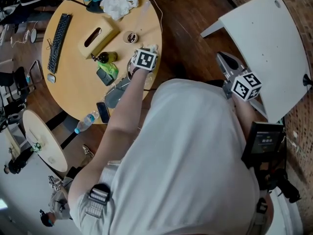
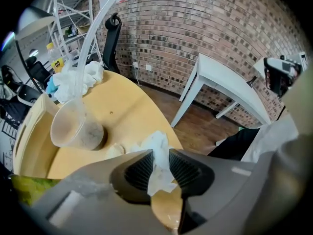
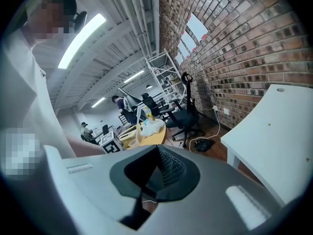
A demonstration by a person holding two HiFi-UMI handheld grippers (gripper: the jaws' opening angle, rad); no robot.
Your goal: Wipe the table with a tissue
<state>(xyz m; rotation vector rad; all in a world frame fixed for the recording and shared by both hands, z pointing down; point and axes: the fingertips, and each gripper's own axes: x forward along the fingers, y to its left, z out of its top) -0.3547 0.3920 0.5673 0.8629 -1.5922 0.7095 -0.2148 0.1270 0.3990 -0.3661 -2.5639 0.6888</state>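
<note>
My left gripper [image 1: 143, 61] points steeply down at the right edge of the round wooden table [image 1: 73, 84]. In the left gripper view its jaws [image 2: 160, 155] are pinched on a white tissue [image 2: 157, 143], which stands up between the pads and touches the tabletop [image 2: 122, 109]. My right gripper [image 1: 227, 63] hangs off to the right, in front of a white table [image 1: 266, 43] and away from the round one. Its jaws [image 3: 157, 154] sit together with nothing between them.
On the round table are a plastic cup [image 2: 73, 129], a heap of crumpled tissues [image 1: 120, 1], a tissue box [image 1: 98, 35], a keyboard [image 1: 58, 40], a green bottle [image 1: 107, 58], a phone [image 1: 102, 111] and a water bottle [image 1: 85, 122]. Office chairs stand beyond it.
</note>
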